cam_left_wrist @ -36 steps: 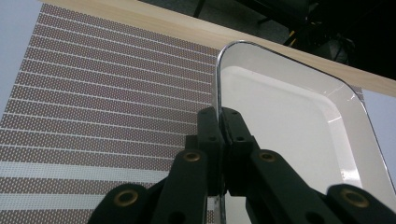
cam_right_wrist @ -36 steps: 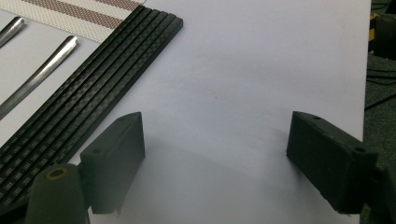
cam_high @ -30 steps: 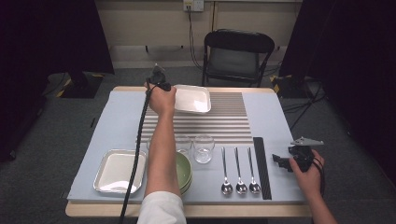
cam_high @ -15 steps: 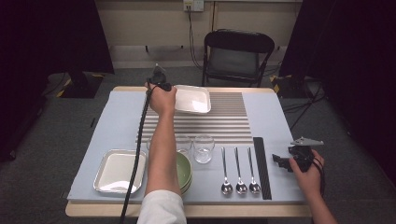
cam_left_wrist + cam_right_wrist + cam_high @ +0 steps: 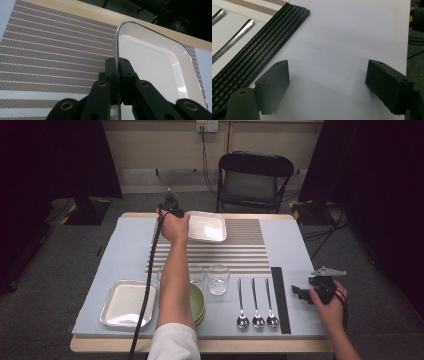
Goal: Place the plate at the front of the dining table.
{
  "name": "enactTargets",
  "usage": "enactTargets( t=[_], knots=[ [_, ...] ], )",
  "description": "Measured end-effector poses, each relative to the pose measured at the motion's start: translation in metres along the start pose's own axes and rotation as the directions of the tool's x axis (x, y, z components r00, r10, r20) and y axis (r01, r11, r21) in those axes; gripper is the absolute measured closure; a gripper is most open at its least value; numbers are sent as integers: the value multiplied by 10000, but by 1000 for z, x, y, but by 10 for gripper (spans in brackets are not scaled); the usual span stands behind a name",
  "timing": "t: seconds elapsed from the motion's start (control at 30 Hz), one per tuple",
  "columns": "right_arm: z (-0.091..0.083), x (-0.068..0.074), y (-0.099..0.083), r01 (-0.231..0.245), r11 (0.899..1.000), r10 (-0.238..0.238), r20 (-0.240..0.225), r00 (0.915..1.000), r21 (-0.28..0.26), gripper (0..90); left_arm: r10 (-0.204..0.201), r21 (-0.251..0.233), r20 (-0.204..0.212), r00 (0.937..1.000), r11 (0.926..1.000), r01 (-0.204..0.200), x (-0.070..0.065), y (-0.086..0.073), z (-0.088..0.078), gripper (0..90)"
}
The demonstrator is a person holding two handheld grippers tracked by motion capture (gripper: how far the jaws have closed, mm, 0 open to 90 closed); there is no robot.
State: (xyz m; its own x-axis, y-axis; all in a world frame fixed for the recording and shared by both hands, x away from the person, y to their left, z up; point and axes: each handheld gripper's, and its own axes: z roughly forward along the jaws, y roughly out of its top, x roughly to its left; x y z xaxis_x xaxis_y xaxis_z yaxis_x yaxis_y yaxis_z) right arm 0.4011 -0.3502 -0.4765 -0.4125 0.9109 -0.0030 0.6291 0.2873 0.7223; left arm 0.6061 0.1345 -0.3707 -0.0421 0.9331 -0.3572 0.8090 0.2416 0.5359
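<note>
Left gripper (image 5: 172,210): jaws clenched on the left rim of the white square plate (image 5: 206,226), seen edge-on between them in the left gripper view (image 5: 150,65); plate sits at the far end of the striped mat (image 5: 250,250), near the far edge of the surface (image 5: 125,250)

Right gripper (image 5: 312,290): jaws released, wide apart, nothing between them, over bare surface just right of the black strip (image 5: 280,295)

Count, left to right: one metal tray (image 5: 125,302); green bowls (image 5: 197,302), stacked, number unclear; two glasses (image 5: 218,279); three spoons (image 5: 256,302); one black strip

Versus the earlier frames: both hands and every item unmoved, grip unchanged
</note>
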Motion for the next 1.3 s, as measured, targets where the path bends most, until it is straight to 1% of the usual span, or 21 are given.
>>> enactTargets(
  t=[0.47,0.67,0.8,0.93,1.1,1.3],
  knots=[
    [0,0,0,-10,10000,10,-1,10000,4,182,41,42,-35,10000,10000,-41,-2,-1,5,871],
    [0,0,0,-10,10000,10,-5,10000,3,182,57,126,32,10000,9999,-57,-3,-1,8,870],
    [0,0,0,0,10000,0,-3,10000,-3,182,15,131,81,10000,9999,-16,-4,-2,9,869],
    [0,0,0,-1,10000,1,-3,10000,-1,182,49,105,24,10000,9999,-50,-4,-2,11,868],
    [0,0,0,-2,10000,2,-3,10000,0,182,46,85,99,9999,10000,-47,-5,-2,11,868],
    [0,0,0,1,10000,-1,-2,10000,1,182,82,100,42,10000,9999,-82,-7,-3,12,865]
  ],
)
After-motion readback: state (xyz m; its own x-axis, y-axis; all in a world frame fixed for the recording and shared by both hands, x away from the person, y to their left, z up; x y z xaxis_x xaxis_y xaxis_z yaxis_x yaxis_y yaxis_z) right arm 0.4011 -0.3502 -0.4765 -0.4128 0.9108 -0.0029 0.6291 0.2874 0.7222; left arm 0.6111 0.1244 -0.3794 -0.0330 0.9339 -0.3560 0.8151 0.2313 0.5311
